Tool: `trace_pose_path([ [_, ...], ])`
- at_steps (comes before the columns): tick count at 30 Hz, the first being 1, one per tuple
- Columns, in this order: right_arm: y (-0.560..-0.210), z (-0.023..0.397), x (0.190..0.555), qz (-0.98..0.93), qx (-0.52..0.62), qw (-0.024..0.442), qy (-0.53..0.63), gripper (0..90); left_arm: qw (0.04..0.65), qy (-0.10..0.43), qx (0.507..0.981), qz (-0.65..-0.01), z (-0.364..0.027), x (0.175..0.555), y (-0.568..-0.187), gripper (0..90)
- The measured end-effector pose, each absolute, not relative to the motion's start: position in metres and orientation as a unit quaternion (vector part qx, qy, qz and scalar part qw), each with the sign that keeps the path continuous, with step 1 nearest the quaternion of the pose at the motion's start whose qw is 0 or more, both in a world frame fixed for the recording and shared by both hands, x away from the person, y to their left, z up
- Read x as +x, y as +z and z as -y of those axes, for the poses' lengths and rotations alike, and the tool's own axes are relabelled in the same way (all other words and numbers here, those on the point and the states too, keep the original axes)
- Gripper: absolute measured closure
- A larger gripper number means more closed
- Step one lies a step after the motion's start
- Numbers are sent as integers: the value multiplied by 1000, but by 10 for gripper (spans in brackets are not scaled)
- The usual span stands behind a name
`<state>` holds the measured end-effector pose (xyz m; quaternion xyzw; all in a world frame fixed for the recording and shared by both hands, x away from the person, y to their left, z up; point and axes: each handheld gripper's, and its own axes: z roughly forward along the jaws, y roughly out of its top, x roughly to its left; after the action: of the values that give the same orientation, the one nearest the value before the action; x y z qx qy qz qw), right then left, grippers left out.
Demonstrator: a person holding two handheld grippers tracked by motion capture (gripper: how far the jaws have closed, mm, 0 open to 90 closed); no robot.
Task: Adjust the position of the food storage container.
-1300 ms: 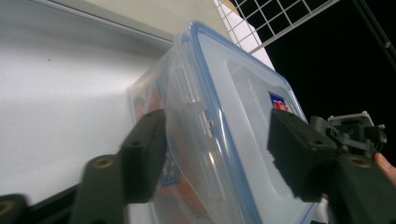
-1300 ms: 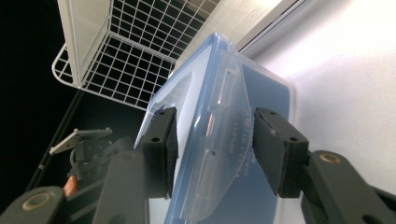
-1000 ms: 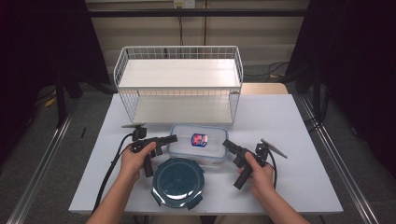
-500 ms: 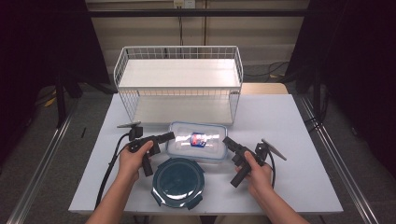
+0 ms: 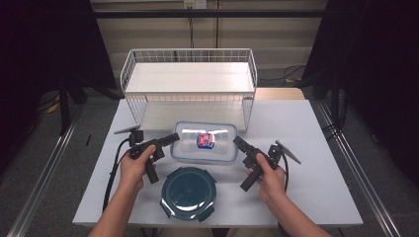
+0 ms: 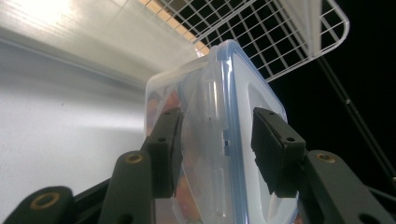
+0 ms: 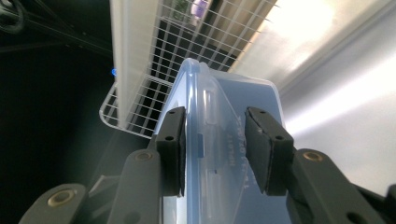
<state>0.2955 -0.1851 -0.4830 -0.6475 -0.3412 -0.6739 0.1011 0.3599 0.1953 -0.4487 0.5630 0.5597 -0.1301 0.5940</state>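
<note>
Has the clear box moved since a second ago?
Yes. The clear box has shifted away from the round lid and toward the wire rack; its far edge now overlaps the rack's front, held between both claws.

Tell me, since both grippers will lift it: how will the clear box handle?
The box looks like rigid plastic, so it should hold shape. Its glossy walls may slip. With little visible inside, it's probably light; gripped at both ends, it should stay level.

The container point(image 5: 205, 142) in the middle of the tabletop point(image 5: 316, 148) is clear, glossy plastic with a smooth, blue-rimmed lid, while the round lid point(image 5: 188, 192) near it is dark teal plastic with a soft sheen. Beyond them the rack point(image 5: 190, 84) is thin white-coated wire with smooth white shelf boards. The tabletop looks matt pale grey, and each gripper has matt black plastic jaws.
</note>
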Motion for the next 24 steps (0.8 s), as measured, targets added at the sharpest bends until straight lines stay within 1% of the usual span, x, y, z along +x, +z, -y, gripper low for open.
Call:
trace_pose_path([
  [1, -478, 184, 297, 338, -641, 105, -681, 610, 603, -131, 552, -561, -196, 359, -444, 543],
  [6, -467, 178, 299, 340, -632, 100, -689, 610, 610, -126, 549, -557, -201, 357, -436, 544],
  [12, -456, 172, 300, 342, -622, 97, -697, 611, 626, -114, 529, -561, -206, 353, -425, 547],
  [15, -449, 170, 302, 346, -616, 84, -702, 611, 634, -110, 520, -562, -206, 352, -419, 547],
  [17, -447, 170, 302, 343, -616, 82, -704, 610, 634, -110, 526, -556, -207, 352, -418, 547],
  [18, -444, 169, 303, 345, -612, 79, -707, 610, 636, -107, 521, -560, -206, 352, -416, 547],
  [24, -435, 169, 307, 344, -605, 81, -713, 610, 640, -98, 522, -555, -208, 352, -404, 548],
])
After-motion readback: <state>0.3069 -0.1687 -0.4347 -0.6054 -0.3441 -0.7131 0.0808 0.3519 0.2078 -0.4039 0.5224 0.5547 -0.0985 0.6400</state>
